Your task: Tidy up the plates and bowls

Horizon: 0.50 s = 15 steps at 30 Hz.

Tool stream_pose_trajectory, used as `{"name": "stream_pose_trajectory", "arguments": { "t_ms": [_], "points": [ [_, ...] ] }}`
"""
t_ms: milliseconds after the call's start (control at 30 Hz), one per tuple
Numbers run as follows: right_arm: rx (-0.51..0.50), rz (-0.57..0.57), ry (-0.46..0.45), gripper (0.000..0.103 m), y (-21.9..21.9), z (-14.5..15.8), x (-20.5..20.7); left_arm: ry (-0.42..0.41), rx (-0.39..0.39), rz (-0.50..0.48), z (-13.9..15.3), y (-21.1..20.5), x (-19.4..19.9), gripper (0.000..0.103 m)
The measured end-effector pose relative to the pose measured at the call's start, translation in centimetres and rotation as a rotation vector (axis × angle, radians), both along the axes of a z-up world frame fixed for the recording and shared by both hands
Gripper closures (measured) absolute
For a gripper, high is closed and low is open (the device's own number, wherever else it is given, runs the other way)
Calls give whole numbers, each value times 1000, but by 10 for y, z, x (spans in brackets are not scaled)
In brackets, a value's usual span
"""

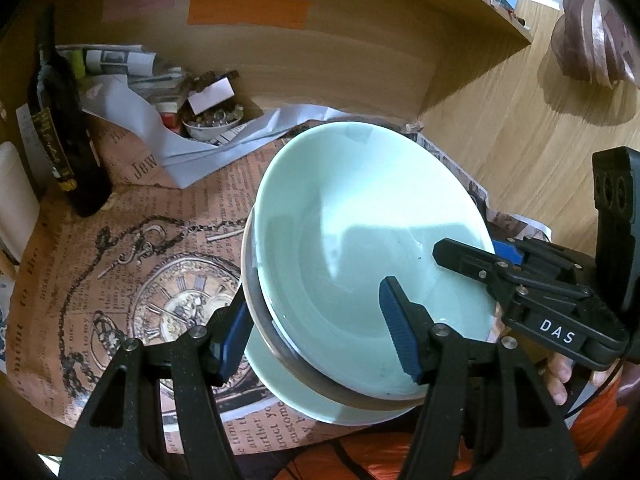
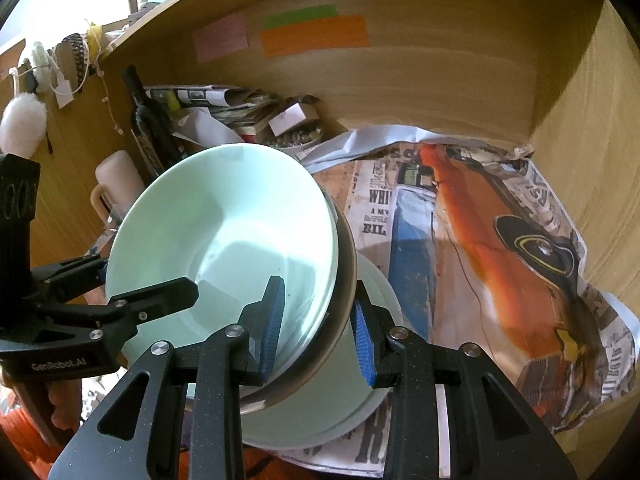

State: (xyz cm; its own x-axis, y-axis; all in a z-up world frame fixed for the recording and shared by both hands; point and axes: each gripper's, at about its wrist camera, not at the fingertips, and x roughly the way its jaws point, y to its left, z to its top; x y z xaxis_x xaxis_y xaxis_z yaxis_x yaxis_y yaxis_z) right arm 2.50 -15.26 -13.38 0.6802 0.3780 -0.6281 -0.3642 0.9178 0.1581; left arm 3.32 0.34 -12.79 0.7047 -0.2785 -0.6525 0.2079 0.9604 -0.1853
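both hand-held grippers [image 1: 316, 328] [image 2: 318, 330] clamp the stacked bowls [image 1: 372, 240]

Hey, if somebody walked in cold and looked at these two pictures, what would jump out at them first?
The pale green bowl fills the middle, nested in a metal bowl on a pale plate. The left gripper and right gripper each straddle the stack's rim, one blue pad inside, one outside. Beneath lies vintage newspaper inside a wooden cabinet, a dark bottle at the far left.
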Motion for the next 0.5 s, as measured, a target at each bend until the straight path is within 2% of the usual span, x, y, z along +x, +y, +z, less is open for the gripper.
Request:
{"name": "stream_pose_trajectory", "arguments": {
  "t_ms": [500],
  "points": [
    [0, -15, 64, 73, -5, -15, 7, 68, 3, -12, -20, -8, 12, 40]
  ]
}}
